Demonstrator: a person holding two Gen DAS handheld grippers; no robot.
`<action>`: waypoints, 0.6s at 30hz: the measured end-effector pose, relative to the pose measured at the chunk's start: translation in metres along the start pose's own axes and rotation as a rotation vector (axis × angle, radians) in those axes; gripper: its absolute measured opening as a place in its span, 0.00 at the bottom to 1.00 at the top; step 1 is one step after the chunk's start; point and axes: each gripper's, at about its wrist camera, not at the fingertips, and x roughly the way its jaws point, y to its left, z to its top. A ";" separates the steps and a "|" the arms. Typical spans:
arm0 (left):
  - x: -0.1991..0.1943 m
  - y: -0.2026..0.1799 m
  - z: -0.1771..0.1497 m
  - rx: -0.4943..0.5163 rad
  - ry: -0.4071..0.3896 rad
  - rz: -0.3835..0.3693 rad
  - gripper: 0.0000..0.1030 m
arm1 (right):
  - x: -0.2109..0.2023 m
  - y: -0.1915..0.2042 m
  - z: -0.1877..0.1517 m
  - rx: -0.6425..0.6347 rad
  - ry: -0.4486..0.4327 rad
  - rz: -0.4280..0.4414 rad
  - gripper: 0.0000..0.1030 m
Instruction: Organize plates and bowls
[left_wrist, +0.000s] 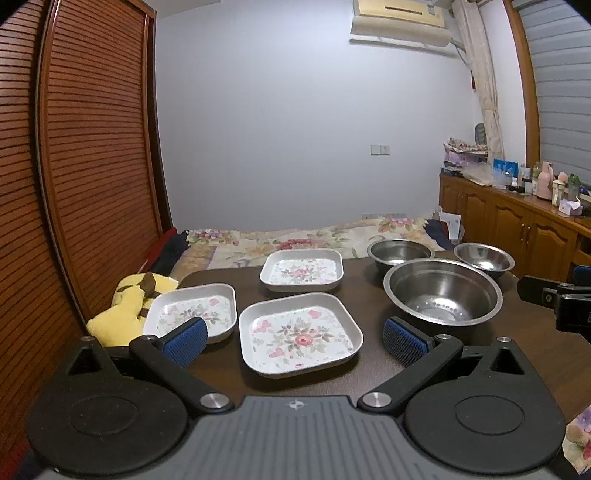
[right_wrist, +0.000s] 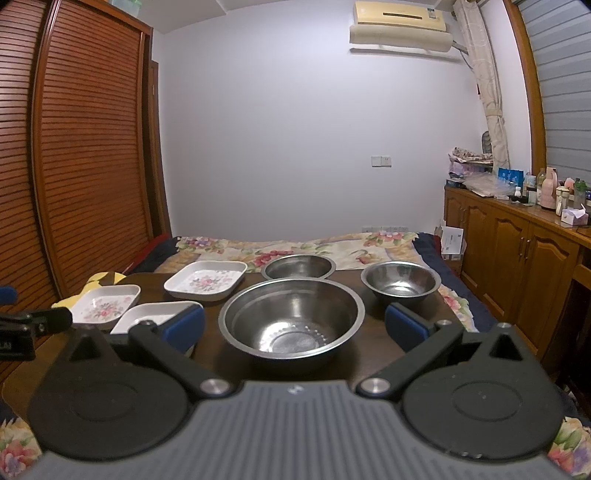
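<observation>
On the dark worktop (left_wrist: 221, 369) the three flowered plates (left_wrist: 301, 334) lie left, straight before the left gripper (left_wrist: 295, 341). The three steel bowls (right_wrist: 291, 317) lie right, before the right gripper (right_wrist: 293, 326). Both grippers stand wide apart and empty, each nearer to its own group.

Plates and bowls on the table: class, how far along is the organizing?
Done: nothing; the three floral plates and three steel bowls lie separately. In hand: nothing; the left gripper and right gripper hover with jaws open. Left: all the stacking.
</observation>
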 end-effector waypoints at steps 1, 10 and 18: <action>0.002 0.000 -0.001 -0.001 0.005 0.001 1.00 | 0.000 0.001 -0.001 0.001 0.003 0.002 1.00; 0.026 0.010 -0.015 -0.022 0.081 -0.016 1.00 | 0.007 0.006 -0.009 -0.002 0.030 0.032 1.00; 0.053 0.027 -0.033 -0.034 0.156 -0.042 1.00 | 0.014 0.016 -0.015 -0.019 0.060 0.054 1.00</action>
